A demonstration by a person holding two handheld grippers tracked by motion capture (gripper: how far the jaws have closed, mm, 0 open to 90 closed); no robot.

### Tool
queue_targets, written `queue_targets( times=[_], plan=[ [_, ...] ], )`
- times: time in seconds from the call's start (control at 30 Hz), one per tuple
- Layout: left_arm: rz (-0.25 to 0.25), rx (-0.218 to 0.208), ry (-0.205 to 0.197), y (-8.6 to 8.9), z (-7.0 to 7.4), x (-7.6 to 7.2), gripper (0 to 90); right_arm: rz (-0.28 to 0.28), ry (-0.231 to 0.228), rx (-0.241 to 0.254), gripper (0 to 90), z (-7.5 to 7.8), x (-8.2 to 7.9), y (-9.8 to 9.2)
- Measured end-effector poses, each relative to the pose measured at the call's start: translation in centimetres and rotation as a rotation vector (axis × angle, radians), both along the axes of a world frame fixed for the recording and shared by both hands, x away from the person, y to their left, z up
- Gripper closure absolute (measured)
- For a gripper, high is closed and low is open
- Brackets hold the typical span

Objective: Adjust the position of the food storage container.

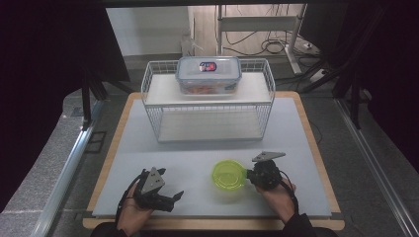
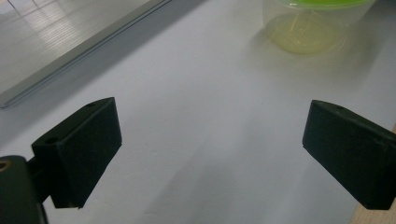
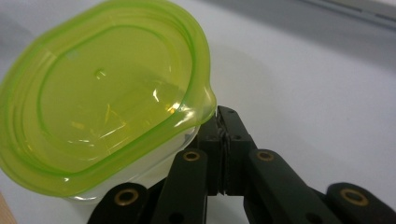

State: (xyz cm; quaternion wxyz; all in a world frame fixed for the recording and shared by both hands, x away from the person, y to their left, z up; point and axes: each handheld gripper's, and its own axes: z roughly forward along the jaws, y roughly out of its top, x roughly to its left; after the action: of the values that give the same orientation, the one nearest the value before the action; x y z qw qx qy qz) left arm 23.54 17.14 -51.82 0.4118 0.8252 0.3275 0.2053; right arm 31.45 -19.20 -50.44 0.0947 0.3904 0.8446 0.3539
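Lime-green-lidded, the round plastic container (image 1: 229,175) sits on our table (image 1: 296,128), its lid tab pinched by our closed right gripper (image 1: 248,174), while our left gripper (image 1: 179,196) gapes empty nearby.

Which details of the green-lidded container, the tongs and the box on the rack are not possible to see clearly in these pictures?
- Right tongs: whether the shut tips pinch the green lid's tab; the lid covers the contact, right gripper view.
- Round container: top cut off by the frame edge, left gripper view.
- Clear box on the wire rack: contents and label too small, high view.
- Left tongs: partly behind their grey plate, high view.
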Motion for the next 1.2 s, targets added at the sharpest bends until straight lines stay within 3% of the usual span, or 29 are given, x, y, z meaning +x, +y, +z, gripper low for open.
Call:
queue_targets(
  times=[0.37,1.03,1.13,1.2],
  plan=[
    [-0.003,0.003,0.001,-0.1,0.0,0.0,4.4,0.036,0.050,0.038,88.9,-0.4,-1.7,-0.9],
    [-0.014,0.020,0.005,-0.2,-0.1,0.0,4.4,0.060,0.017,0.015,88.8,-1.4,2.0,2.0],
    [-0.011,0.014,0.005,-0.2,-0.1,0.0,4.4,0.064,-0.006,-0.018,86.0,-1.5,2.3,2.1],
    [-0.012,0.018,0.004,-0.1,-0.1,0.0,4.4,0.058,-0.017,-0.034,79.0,-1.3,2.3,1.6]
  ],
)
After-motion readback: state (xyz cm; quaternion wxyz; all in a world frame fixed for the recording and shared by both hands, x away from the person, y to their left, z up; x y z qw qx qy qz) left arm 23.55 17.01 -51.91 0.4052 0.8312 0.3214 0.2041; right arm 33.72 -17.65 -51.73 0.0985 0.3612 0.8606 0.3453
